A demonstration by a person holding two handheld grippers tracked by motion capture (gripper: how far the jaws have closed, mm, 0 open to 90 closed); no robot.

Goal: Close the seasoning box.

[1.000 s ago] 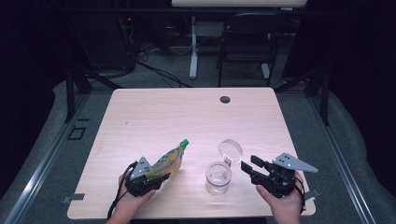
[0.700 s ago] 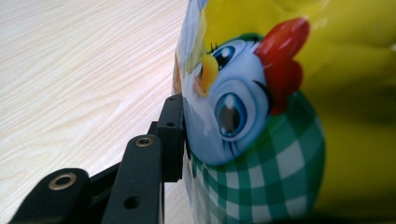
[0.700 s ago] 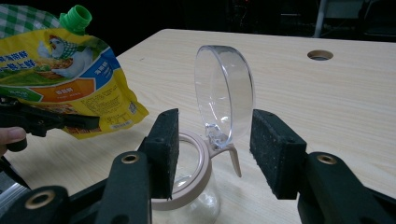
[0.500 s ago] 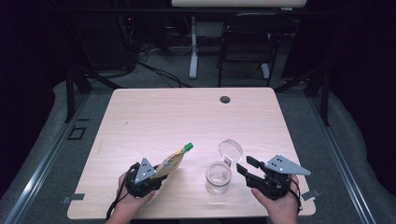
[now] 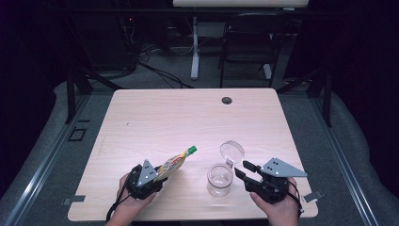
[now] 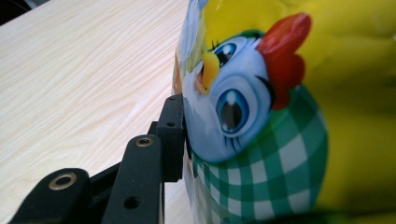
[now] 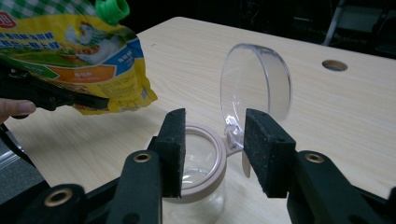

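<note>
- Pouch: yellow, green cap, cartoon chicken (checked bib); pinched in left gripper.
- Jar: clear, lid flipped up.
- Right gripper: jaws spread, just been closing, nothing gripped.

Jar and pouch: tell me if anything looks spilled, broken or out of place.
Nothing stands out. The jar stands upright on the table with its hinged lid flipped open. The pouch is tilted in the left claw, green cap on. No spill shows.
</note>
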